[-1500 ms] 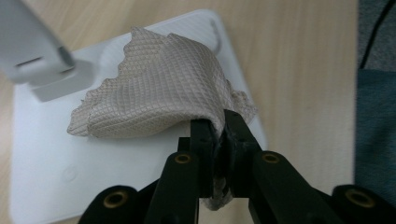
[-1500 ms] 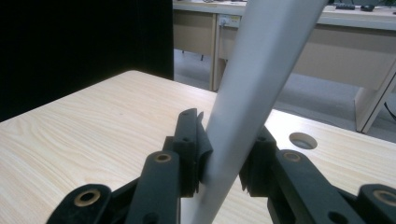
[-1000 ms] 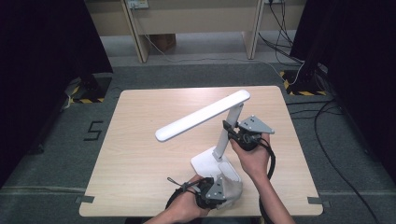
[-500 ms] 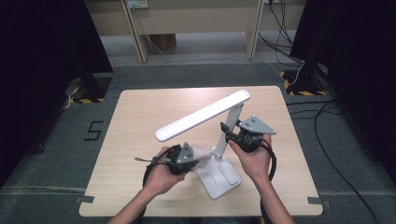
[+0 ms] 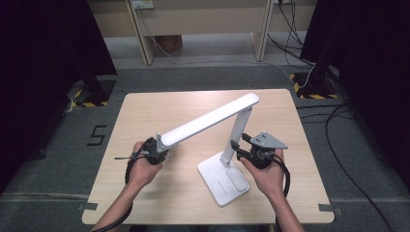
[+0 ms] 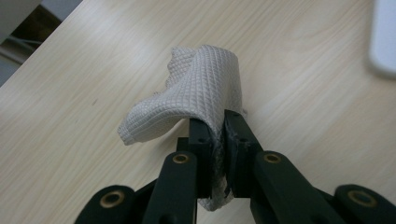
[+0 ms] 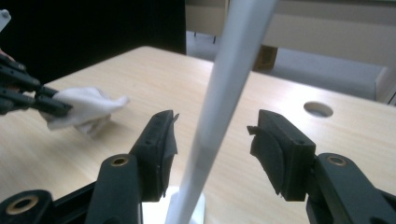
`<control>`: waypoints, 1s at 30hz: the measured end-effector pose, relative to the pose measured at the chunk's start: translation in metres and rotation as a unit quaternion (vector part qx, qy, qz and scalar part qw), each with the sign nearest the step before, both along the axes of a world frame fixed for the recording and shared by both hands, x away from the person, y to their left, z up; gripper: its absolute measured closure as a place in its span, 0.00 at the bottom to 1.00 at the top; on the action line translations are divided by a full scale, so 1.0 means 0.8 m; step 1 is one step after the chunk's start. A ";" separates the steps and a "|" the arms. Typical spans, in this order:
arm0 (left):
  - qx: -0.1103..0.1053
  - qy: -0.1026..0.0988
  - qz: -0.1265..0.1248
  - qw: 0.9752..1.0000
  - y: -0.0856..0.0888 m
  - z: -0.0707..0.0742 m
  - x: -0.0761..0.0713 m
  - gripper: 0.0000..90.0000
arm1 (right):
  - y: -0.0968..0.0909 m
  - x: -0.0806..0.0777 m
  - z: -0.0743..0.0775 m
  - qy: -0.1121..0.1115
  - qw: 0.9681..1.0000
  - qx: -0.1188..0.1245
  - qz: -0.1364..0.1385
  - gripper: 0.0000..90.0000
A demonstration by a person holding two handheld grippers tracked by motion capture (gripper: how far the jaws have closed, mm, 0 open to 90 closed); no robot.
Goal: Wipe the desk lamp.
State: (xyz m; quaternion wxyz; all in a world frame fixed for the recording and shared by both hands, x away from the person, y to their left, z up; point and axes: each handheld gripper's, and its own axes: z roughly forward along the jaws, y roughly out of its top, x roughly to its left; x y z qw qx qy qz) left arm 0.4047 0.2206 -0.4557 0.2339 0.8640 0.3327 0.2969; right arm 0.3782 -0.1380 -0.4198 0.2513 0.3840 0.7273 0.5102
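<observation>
A white desk lamp stands on the wooden table (image 5: pixel 145 116), with its flat base (image 5: pixel 225 179) near the front, its upright post (image 5: pixel 238 130) and its long head (image 5: pixel 208 123) slanting down to the left. My left gripper (image 5: pixel 157 151) is under the low tip of the head, shut on a white textured cloth (image 6: pixel 196 93) that bulges out past the left gripper's jaws (image 6: pixel 215 128). My right gripper (image 7: pixel 212 135) is open astride the post (image 7: pixel 224 79); its jaws have just been opening and its pads (image 7: pixel 168 144) stand clear of the post. The cloth (image 7: pixel 88 107) also shows far off to the left.
A round cable hole (image 7: pixel 318 109) is in the tabletop beyond the post. The lamp head overhangs the table's middle. Behind the table are desk legs, a cardboard box (image 5: pixel 169 42) and loose cables (image 5: pixel 333 121) on the grey floor.
My left hand has carried the cloth from beside the lamp base leftward and farther up the table, to under the head's tip. My right hand stays at the post, a little lower.
</observation>
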 end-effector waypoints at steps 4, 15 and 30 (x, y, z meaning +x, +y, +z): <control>0.006 -0.006 0.021 1.000 0.014 -0.008 -0.002 0.91 | -0.005 -0.003 -0.014 0.018 1.000 -0.005 -0.001 0.54; -0.051 0.021 0.041 0.998 0.030 -0.035 -0.009 0.68 | -0.014 -0.003 -0.042 0.060 0.998 -0.015 -0.005 0.55; -0.115 -0.030 0.004 0.993 0.014 0.018 -0.056 0.56 | -0.021 -0.009 -0.061 0.110 0.993 -0.032 0.017 0.69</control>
